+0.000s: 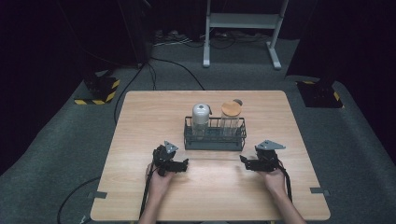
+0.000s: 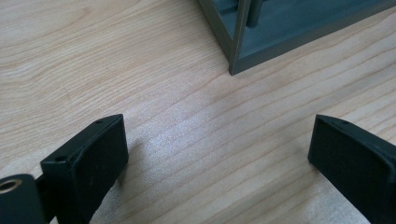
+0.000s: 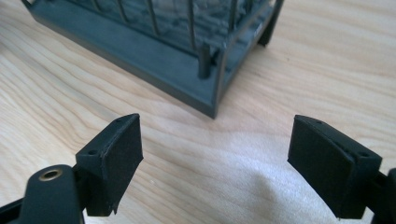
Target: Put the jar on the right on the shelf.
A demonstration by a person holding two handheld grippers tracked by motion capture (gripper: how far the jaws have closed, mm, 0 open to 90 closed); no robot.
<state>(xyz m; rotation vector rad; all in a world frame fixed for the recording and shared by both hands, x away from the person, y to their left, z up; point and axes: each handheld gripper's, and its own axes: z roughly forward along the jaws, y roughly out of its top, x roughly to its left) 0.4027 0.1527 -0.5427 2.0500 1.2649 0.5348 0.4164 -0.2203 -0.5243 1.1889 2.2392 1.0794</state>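
A dark wire rack [image 1: 215, 139] stands mid-table and holds two jars: one with a silver domed lid [image 1: 201, 114], one with a wooden lid [image 1: 230, 112]. My left gripper [image 1: 183, 163] rests low on the table, in front of the rack's left end, jaws wide open with bare wood between them [image 2: 219, 154]. My right gripper [image 1: 243, 160] sits in front of the rack's right end, also open and empty [image 3: 215, 154]. A corner of the rack [image 2: 238, 65] appears just ahead of the left jaws, and the rack's near corner [image 3: 212, 109] lies just ahead of the right jaws.
The wooden table [image 1: 140, 121] stands on grey carpet. Cables trail from both grippers toward the table's near edge. A white metal stand [image 1: 243, 21] and yellow-black striped bases [image 1: 98, 91] sit on the floor beyond the table.
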